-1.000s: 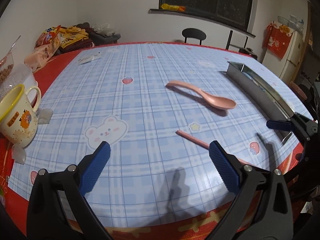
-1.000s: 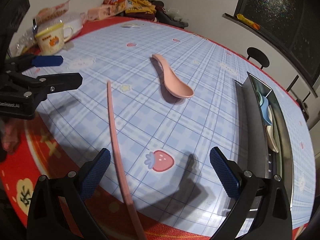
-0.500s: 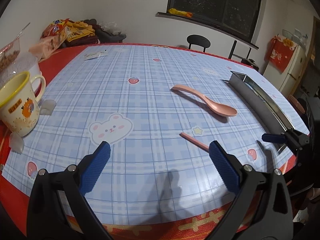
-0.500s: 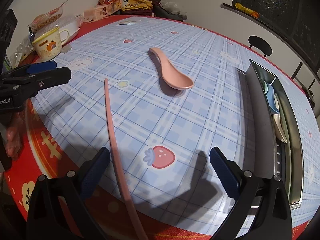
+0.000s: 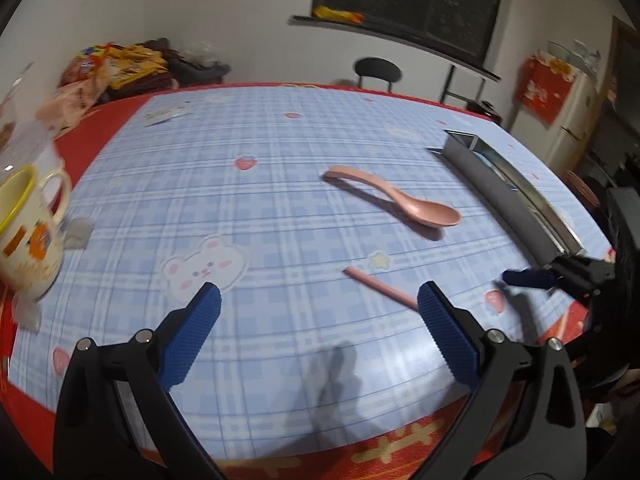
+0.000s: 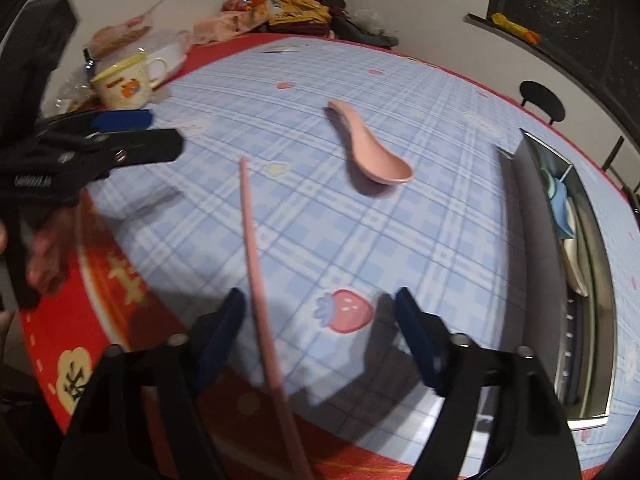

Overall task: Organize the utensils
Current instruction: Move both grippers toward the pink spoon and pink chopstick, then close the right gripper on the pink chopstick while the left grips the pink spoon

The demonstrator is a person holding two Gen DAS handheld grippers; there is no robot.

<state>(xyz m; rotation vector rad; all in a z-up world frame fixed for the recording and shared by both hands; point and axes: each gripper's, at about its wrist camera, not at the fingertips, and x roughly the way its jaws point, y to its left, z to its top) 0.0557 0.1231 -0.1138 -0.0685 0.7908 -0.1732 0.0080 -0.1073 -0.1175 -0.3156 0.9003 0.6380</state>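
Pink spoon (image 6: 370,152) mid-table, steel tray (image 6: 532,240) beside, mug (image 6: 124,82) at edge

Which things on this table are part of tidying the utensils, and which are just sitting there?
For the job:
pink spoon
pink chopstick, between the closing right gripper's jaws, not yet pinched
metal tray

Just lying about:
mug
snack bags
chair
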